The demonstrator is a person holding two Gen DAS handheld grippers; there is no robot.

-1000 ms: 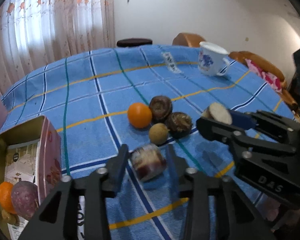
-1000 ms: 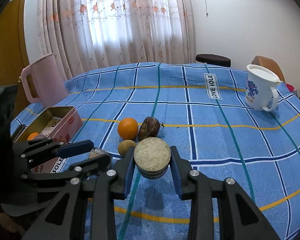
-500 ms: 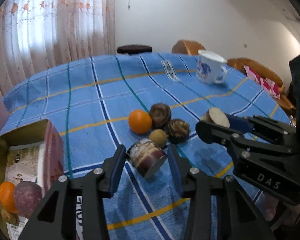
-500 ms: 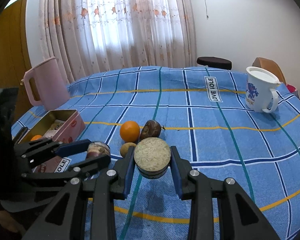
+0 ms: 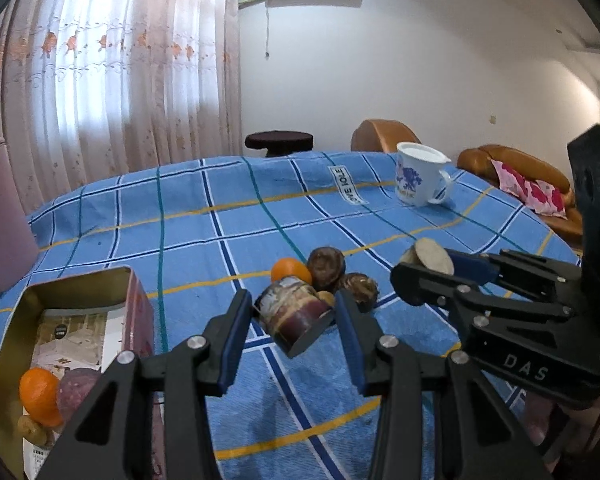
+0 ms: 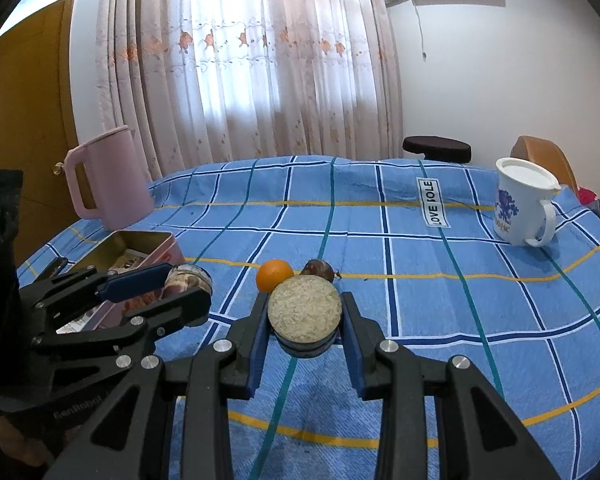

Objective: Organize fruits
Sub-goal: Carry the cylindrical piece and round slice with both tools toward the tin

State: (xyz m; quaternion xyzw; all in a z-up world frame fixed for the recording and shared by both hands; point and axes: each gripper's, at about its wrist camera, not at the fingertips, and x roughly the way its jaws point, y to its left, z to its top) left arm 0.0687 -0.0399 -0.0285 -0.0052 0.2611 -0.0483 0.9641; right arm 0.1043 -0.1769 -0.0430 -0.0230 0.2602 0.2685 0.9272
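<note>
My left gripper is shut on a purple-and-white cut taro piece and holds it above the blue checked tablecloth; it also shows in the right wrist view. My right gripper is shut on a round piece with a pale cut face, seen from the left wrist as well. On the cloth lie an orange, two brown taro-like pieces and a small yellowish fruit, half hidden. An open gold tin at the left holds an orange and a purple fruit.
A pink kettle stands at the far left behind the tin. A white mug with a blue print stands at the far right. A "LOVE SOLE" label lies on the cloth. Chairs and a dark stool stand beyond the table.
My left gripper has closed on the taro piece and lifted it off the cloth. Both grippers have risen, the views tilting up. The right gripper keeps its hold on the pale piece.
</note>
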